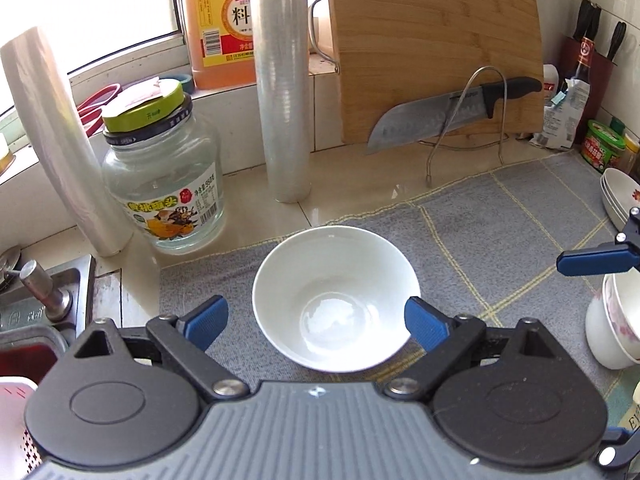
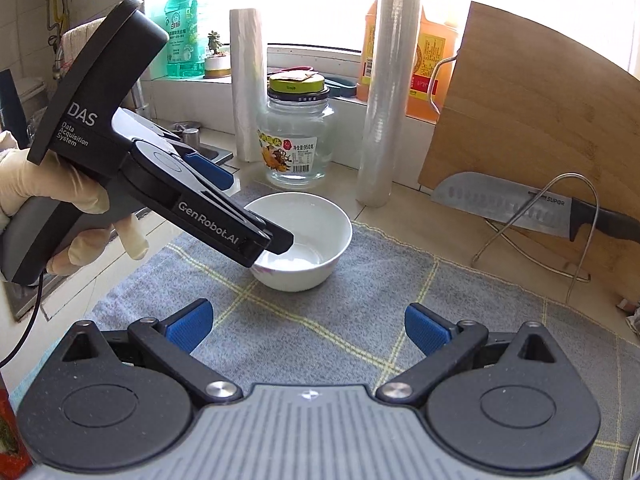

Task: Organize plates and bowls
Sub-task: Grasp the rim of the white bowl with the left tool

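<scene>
A plain white bowl (image 1: 336,300) (image 2: 308,248) stands upright on the grey checked towel (image 1: 500,240) (image 2: 340,320). My left gripper (image 1: 316,324) (image 2: 248,204), in a gloved hand (image 2: 36,184), hovers over the bowl's near rim. Its jaws are wide open with the bowl between the blue pads (image 1: 424,328), and they do not press on it. My right gripper (image 2: 308,328) is open over bare towel in front of the bowl, holding nothing; one of its blue fingers (image 1: 592,262) shows in the left wrist view. A flowered bowl (image 1: 616,320) and stacked white dishes (image 1: 620,196) sit at the right edge.
Behind the bowl stand a glass jar with a green lid (image 1: 164,184) (image 2: 296,140), two film rolls (image 1: 284,80) (image 1: 56,140), an orange jug (image 1: 216,20) and a leaning wooden board (image 1: 436,48). A knife (image 1: 440,116) rests on a wire rack. The sink (image 1: 40,292) is at the left.
</scene>
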Demonstrator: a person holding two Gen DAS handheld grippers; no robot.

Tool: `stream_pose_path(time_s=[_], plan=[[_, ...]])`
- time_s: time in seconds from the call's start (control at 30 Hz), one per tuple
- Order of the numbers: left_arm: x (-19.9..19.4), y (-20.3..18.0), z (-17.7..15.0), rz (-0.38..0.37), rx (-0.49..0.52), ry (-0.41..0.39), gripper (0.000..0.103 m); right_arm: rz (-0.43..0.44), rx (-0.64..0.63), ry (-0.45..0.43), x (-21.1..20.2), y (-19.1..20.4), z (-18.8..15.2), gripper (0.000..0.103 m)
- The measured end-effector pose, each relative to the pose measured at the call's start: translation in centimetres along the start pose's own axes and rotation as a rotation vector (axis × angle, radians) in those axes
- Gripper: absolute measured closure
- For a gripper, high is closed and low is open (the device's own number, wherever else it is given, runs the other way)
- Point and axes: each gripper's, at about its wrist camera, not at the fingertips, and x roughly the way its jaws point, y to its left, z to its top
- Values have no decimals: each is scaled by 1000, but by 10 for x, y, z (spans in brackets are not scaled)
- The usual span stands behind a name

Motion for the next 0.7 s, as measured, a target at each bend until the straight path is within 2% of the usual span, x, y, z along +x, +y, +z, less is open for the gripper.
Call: stream_pose_path(time_s=[0.27, 0.5, 0.7], plan=[[32, 11, 18, -17, 52, 41, 13, -47, 22, 20, 42, 15, 10, 0], [52, 21, 19, -70, 41, 79, 31, -56, 10, 45, 72, 19, 11, 1], [56, 27, 17, -85, 32, 92, 38, -67, -13, 48, 86, 22, 14, 6]])
